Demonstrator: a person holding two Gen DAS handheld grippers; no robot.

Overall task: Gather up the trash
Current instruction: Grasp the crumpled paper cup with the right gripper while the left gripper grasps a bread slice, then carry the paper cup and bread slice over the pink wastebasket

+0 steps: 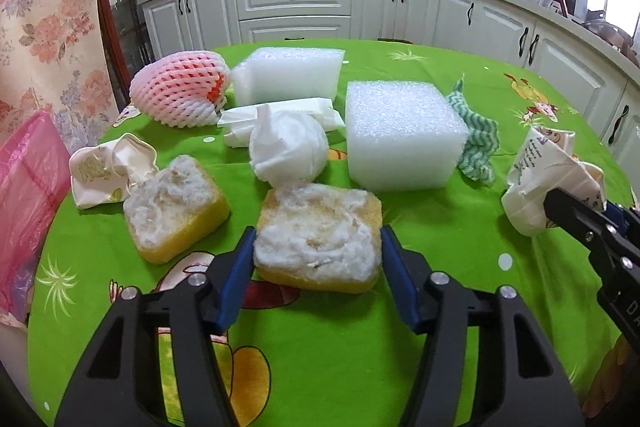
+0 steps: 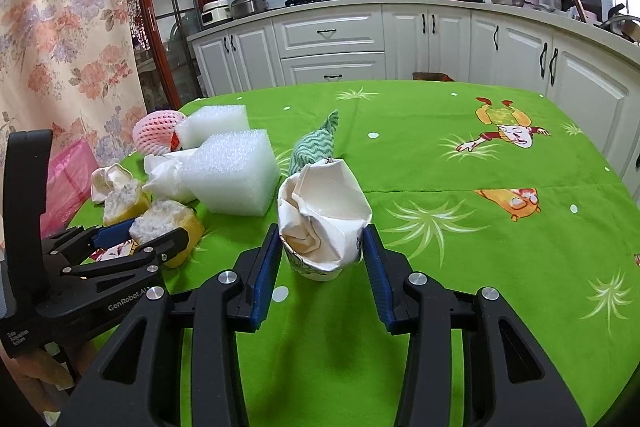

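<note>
My left gripper [image 1: 318, 243] is open, its blue pads on either side of a yellow sponge with a frayed white top [image 1: 320, 239] on the green tablecloth; whether the pads touch it I cannot tell. It also shows in the right wrist view [image 2: 168, 227]. My right gripper [image 2: 320, 243] is open around a crumpled white paper cup [image 2: 324, 219], pads close to its sides. That cup shows in the left wrist view [image 1: 548, 179]. A second yellow sponge [image 1: 176, 211] lies to the left.
Two white foam blocks [image 1: 400, 135] [image 1: 288, 75], a wadded tissue [image 1: 288, 151], a crumpled cup [image 1: 108, 171], a netted fruit sleeve [image 1: 180, 89] and a green zigzag cloth [image 1: 476, 139] lie on the table. A pink plastic bag [image 1: 28, 195] hangs at the left edge.
</note>
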